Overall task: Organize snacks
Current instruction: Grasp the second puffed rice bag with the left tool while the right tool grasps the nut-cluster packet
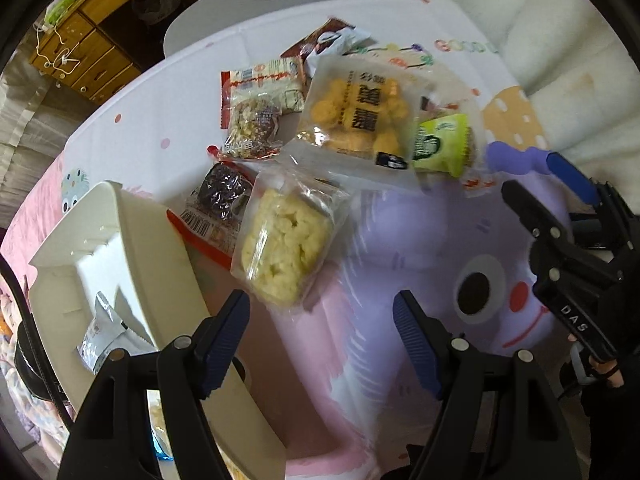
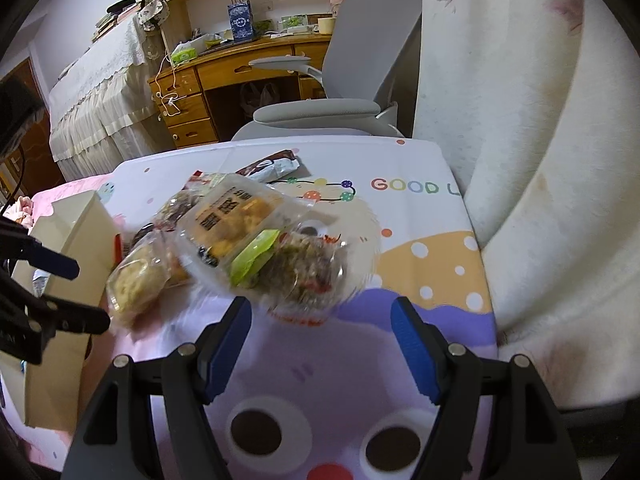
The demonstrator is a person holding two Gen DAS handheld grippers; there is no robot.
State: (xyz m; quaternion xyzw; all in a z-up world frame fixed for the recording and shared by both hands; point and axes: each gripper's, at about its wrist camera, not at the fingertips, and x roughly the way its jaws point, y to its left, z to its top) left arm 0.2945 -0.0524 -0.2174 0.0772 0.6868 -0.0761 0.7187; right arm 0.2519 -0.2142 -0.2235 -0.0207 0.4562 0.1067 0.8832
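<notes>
A pile of snack packets lies on the cartoon tablecloth. Nearest my left gripper is a clear packet with a pale yellow cake, just beyond the open jaws. Behind it lie a dark red-edged packet, a nut cake packet, a big bag of yellow biscuits and a green packet. My right gripper is open and empty, just short of a nut snack packet beside the green packet. It shows in the left wrist view.
A cream storage box stands at the left of the pile, with a silver packet inside. A white cushion borders the table's right. A grey chair and a wooden desk stand behind.
</notes>
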